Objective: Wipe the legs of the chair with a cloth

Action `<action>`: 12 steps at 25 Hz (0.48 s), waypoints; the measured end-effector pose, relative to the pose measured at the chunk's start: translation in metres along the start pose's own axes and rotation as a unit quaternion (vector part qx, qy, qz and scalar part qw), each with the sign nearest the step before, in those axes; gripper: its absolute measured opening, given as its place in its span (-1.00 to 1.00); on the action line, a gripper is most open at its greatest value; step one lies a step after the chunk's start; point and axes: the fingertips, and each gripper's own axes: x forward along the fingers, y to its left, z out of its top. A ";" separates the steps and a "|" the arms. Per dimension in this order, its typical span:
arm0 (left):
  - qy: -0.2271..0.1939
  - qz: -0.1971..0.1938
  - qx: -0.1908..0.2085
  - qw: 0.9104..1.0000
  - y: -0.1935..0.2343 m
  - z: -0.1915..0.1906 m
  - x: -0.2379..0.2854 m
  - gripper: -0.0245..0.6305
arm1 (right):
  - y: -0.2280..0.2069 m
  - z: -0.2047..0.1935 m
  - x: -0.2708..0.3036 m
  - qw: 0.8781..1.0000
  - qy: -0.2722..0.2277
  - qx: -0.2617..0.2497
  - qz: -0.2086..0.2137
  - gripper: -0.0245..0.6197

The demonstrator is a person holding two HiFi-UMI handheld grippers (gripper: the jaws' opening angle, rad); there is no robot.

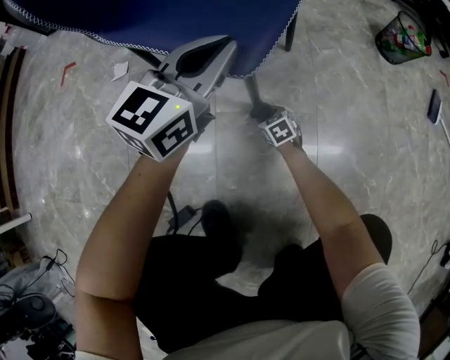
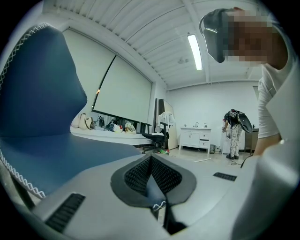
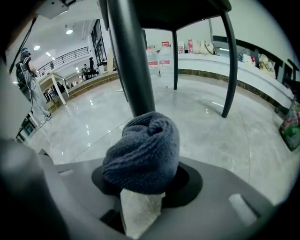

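A blue chair seat [image 1: 176, 21] fills the top of the head view, with a dark leg [image 1: 251, 88] running down to the marble floor. My right gripper [image 1: 261, 112] is low at that leg, shut on a bunched dark grey-blue knitted cloth [image 3: 143, 152]. In the right gripper view the cloth presses against the black leg [image 3: 131, 61] directly ahead. Two other chair legs [image 3: 229, 70] stand farther back. My left gripper [image 1: 223, 50] is raised beside the seat's front edge. Its jaws meet with nothing between them, and the blue seat [image 2: 42, 117] lies to its left.
A wire wastebasket [image 1: 402, 39] stands on the floor at the top right. A cable and plug [image 1: 179, 214] lie near the person's feet. Far off in the left gripper view are a standing person [image 2: 233, 131], a white cabinet [image 2: 194, 138] and an office chair [image 2: 157, 136].
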 end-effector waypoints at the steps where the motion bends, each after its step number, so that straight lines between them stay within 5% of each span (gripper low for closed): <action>1: 0.000 0.001 0.001 1.000 0.000 0.000 0.000 -0.91 | 0.000 0.004 0.000 1.000 -0.003 0.001 0.001 -0.38; 6: 0.000 0.006 0.002 1.000 -0.001 -0.001 -0.001 -0.91 | 0.009 0.039 -0.032 0.998 -0.056 -0.009 0.012 -0.38; 12: 0.004 0.015 0.000 1.000 0.001 -0.001 0.000 -0.91 | 0.026 0.126 -0.120 0.986 -0.156 -0.055 0.020 -0.38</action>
